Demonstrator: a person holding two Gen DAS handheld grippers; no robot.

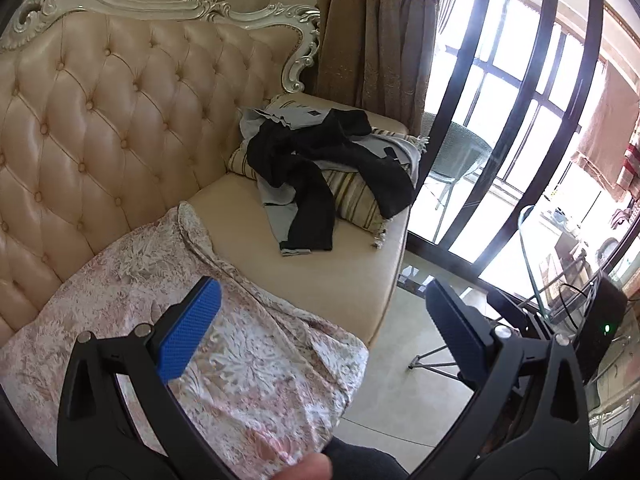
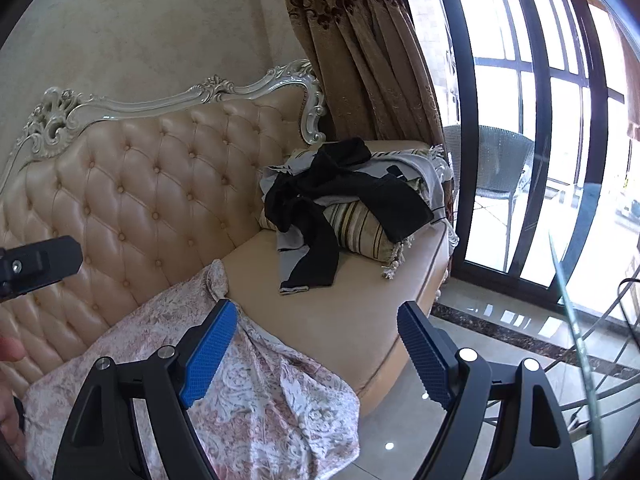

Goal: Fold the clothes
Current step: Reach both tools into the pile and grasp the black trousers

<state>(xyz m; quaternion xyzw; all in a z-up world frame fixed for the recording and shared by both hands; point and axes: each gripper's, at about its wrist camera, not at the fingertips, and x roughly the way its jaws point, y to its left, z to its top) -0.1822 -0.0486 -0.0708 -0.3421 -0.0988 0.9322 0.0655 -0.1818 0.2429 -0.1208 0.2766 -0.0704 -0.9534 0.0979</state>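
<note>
While both grippers hover released, left gripper (image 1: 320,336) and right gripper (image 2: 316,354) grasp nothing. Clothes pile (image 1: 320,160) sits on one striped cushion (image 1: 356,196) at the sofa (image 1: 348,272) far end. Risk: tangled black and grey garments lifting together. One floral blanket (image 1: 240,340) nearby.

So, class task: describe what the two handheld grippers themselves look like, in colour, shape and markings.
Both match. The left gripper and the right gripper each have black, curved frames with triangular cut-outs and silver round bolts. Their fingers carry flat blue pads with a fine dotted texture. No cables or printed markings show on them.
</note>
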